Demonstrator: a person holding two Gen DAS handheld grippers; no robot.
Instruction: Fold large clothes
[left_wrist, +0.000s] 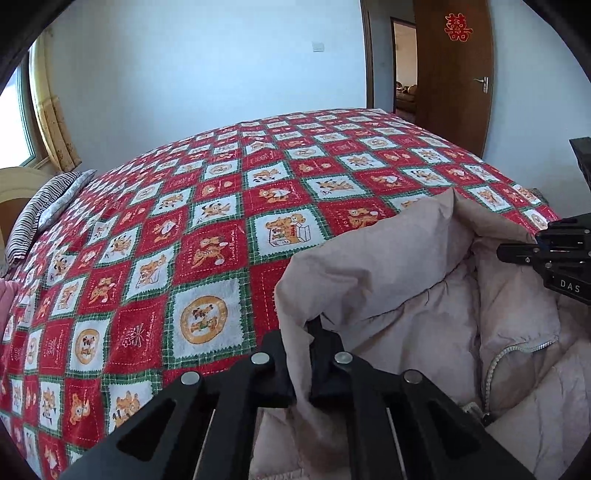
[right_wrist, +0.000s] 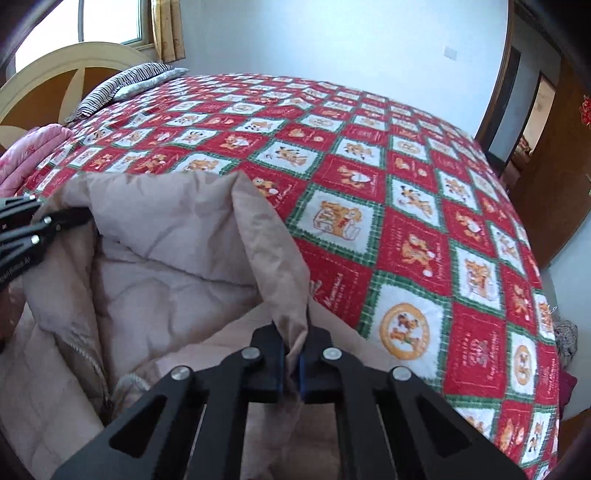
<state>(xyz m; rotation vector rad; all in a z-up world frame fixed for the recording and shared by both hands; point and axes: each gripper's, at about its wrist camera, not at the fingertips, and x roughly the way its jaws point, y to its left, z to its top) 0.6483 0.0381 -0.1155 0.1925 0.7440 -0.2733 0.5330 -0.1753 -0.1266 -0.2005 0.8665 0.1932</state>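
Observation:
A pale pink-beige padded jacket (left_wrist: 424, 306) with a zip (left_wrist: 509, 354) is held up over the near edge of the bed. My left gripper (left_wrist: 303, 369) is shut on a fold of its fabric at one end. My right gripper (right_wrist: 291, 362) is shut on the fabric edge at the other end. The jacket (right_wrist: 166, 258) hangs open between them, its lining facing me. The right gripper shows at the right edge of the left wrist view (left_wrist: 517, 254); the left gripper shows at the left edge of the right wrist view (right_wrist: 74, 218).
The bed has a red, green and white patterned blanket (left_wrist: 207, 229). A striped pillow (right_wrist: 122, 86) and the headboard (right_wrist: 55, 70) are at the far end. A pink quilt (right_wrist: 33, 155) lies at the left. A brown door (left_wrist: 450, 74) stands open beyond the bed.

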